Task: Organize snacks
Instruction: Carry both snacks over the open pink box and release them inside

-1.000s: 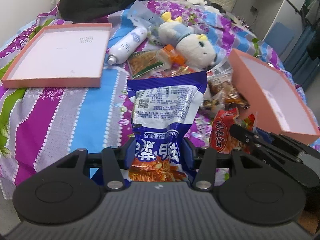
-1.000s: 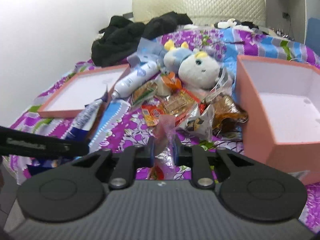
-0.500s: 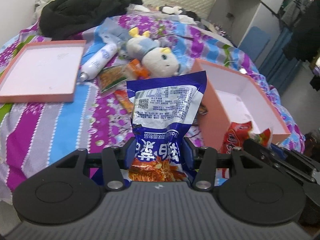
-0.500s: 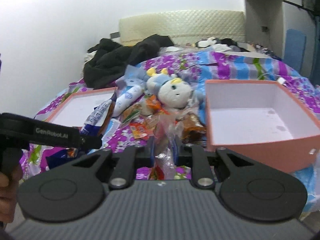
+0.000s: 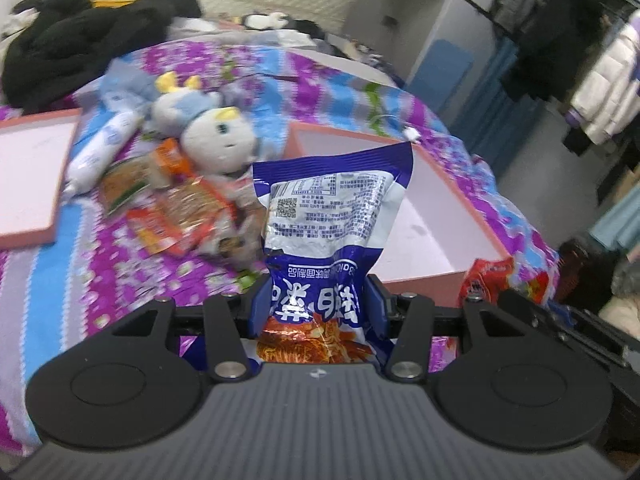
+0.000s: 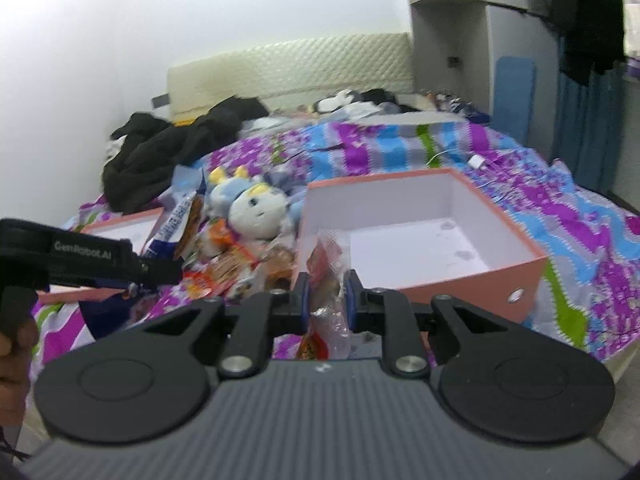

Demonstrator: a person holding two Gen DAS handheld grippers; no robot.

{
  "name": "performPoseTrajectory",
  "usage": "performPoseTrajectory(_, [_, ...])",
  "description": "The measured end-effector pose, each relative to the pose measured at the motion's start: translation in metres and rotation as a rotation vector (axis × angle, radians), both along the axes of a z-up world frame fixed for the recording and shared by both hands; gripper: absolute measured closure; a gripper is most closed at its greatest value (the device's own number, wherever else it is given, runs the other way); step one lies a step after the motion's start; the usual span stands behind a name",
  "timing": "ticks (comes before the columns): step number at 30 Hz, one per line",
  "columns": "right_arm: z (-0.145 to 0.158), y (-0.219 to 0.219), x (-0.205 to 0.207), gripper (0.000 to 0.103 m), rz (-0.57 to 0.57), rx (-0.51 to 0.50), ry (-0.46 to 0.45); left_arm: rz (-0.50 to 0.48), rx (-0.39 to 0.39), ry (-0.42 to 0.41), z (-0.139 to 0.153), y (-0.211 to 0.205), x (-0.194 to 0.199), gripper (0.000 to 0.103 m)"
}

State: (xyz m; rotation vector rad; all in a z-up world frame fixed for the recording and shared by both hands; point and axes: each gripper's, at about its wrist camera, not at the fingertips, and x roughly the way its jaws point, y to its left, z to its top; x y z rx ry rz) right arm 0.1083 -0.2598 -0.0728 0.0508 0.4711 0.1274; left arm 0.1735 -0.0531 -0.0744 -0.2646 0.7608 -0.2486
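My left gripper (image 5: 318, 300) is shut on a blue and white snack bag (image 5: 332, 216) and holds it up before the open pink box (image 5: 440, 240). My right gripper (image 6: 326, 300) is shut on a small red and clear snack packet (image 6: 326, 264), just short of the same pink box (image 6: 472, 276). The packet also shows at the right of the left wrist view (image 5: 486, 280). The left gripper and its bag (image 6: 176, 228) show at the left of the right wrist view. Several loose snack packets (image 5: 180, 212) lie on the bedspread left of the box.
A plush toy (image 5: 216, 140) and a white bottle (image 5: 104, 148) lie beyond the snacks. The pink box lid (image 5: 28, 176) lies at the left. Black clothes (image 5: 80, 44) are heaped near the headboard. A cabinet (image 5: 420, 28) and hanging coats stand to the right.
Both grippers have lifted and swung right with their snacks still held. The open pink box now lies straight ahead of both, and the box lid has slid to the left edge.
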Motion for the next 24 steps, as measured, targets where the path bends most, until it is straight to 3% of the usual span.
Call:
performPoseTrajectory(5, [0.014, -0.025, 0.026, 0.083, -0.051, -0.008, -0.049, -0.066, -0.002, -0.059, 0.026, -0.023, 0.032, 0.048])
performPoseTrajectory(10, [0.023, -0.048, 0.071, 0.083, -0.085, 0.011, -0.041, -0.134, 0.014, -0.09, 0.045, -0.051, 0.078, 0.048])
performPoseTrajectory(16, [0.001, -0.063, 0.131, 0.083, -0.121, -0.03, 0.013, -0.171, 0.03, -0.012, 0.03, -0.093, 0.153, 0.048])
performPoseTrajectory(24, [-0.046, -0.089, 0.196, 0.083, -0.176, -0.031, 0.212, -0.233, 0.092, 0.151, -0.011, -0.127, 0.236, 0.048])
